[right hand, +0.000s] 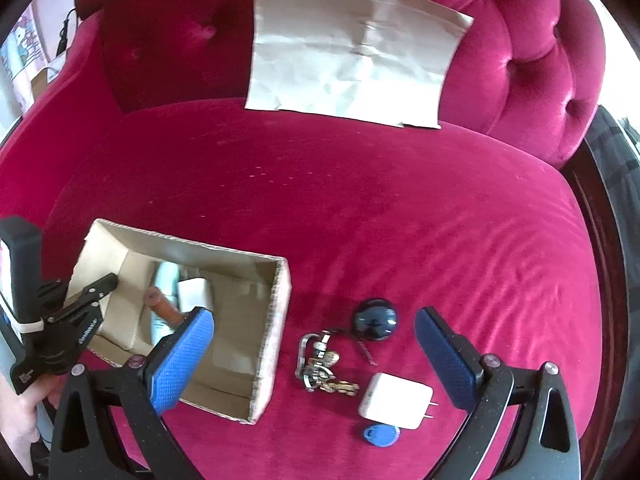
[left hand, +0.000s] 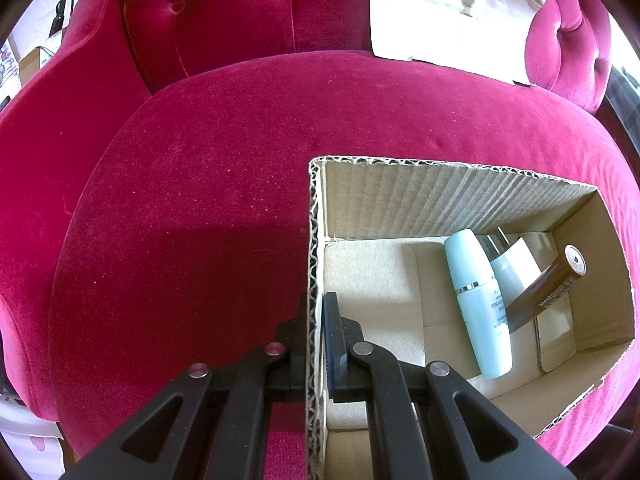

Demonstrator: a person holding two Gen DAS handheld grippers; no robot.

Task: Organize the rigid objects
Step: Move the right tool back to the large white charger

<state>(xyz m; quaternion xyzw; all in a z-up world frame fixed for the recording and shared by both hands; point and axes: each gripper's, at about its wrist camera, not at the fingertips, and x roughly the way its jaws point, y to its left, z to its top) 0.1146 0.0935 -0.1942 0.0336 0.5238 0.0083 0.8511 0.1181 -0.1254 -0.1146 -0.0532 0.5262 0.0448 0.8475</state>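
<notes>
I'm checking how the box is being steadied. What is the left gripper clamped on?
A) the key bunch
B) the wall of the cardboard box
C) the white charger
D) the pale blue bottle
B: in the left wrist view the left gripper straddles the corrugated wall of the cardboard box, one finger on each side.

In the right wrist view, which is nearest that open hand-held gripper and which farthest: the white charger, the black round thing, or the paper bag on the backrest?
1. White charger, low between the right hand-held gripper's fingers.
2. Black round object, just beyond.
3. Paper bag, far against the backrest.
</notes>
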